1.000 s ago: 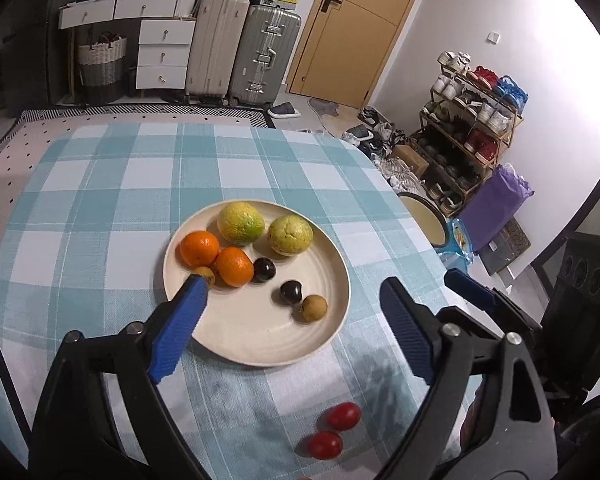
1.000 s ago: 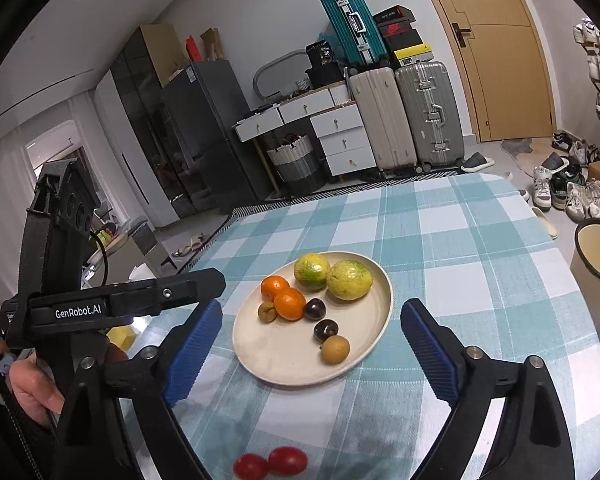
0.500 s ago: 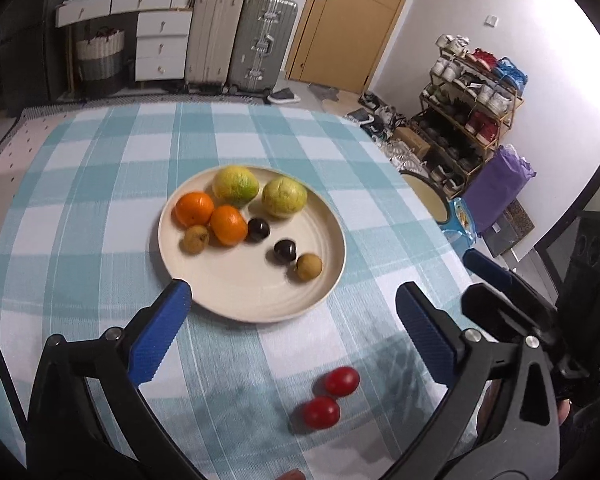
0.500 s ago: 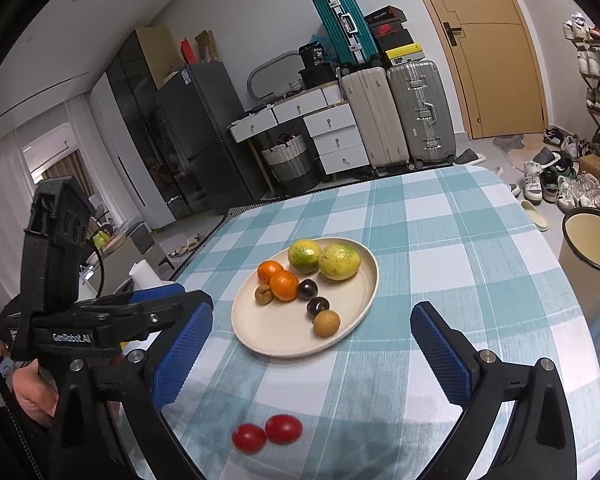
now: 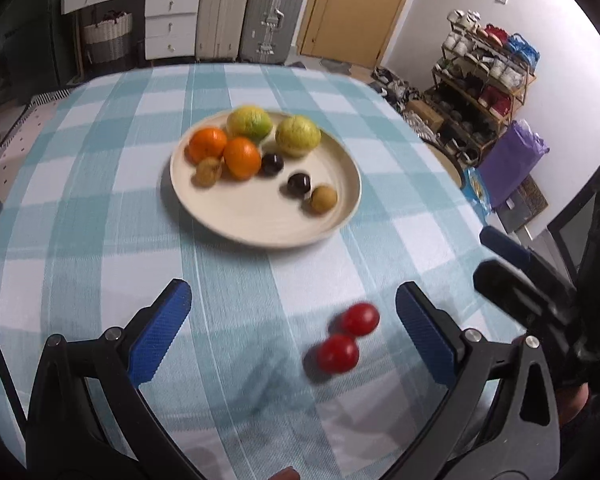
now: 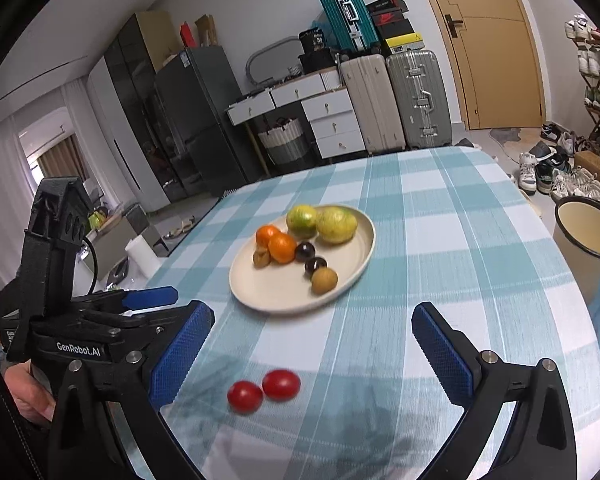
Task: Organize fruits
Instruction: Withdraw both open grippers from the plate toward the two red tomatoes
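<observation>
Fruit sort: most plated, two tomatoes [image 5: 346, 338] left on the surface [image 5: 100, 240].
Plate [image 5: 236, 224] holds eight; your left tool [image 5: 292, 336] and right tool [image 6: 312, 352] stand wide apart, empty.

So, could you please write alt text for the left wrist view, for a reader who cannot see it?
An open left gripper hangs over a checked tablecloth with two red tomatoes lying just ahead of its blue fingers. Farther back, a cream plate holds oranges, green citrus and small dark and brown fruits.

Motion blurs the plate [image 5: 204, 204] and tomatoes [image 5: 337, 353]
</observation>
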A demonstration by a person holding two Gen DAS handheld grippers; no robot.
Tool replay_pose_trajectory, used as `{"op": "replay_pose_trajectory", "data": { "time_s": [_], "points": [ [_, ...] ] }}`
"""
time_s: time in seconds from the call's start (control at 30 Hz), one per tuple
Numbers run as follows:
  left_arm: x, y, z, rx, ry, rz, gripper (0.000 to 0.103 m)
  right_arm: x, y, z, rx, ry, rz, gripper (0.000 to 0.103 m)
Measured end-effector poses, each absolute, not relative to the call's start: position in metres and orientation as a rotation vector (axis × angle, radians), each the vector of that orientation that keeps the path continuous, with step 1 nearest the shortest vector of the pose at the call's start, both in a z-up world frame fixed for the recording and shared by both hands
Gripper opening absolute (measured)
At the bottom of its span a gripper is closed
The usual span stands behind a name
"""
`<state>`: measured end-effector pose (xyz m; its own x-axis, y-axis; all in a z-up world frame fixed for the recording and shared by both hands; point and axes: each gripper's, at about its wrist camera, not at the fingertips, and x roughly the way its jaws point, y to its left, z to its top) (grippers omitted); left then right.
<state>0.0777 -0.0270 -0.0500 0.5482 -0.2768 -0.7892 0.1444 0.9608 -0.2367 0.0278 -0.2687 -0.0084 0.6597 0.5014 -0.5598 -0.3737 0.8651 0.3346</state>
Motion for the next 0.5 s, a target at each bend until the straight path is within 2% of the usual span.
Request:
{"op": "replay_pose_trajectory", "data": {
  "time_s": [0.5],
  "points": [
    [0.059, -0.044, -0.097, -0.073, 1.077, -0.266, 0.102, 0.018, -0.275, -0.035, 0.215, 0.773, 0.465, 0.103]
  ]
}}
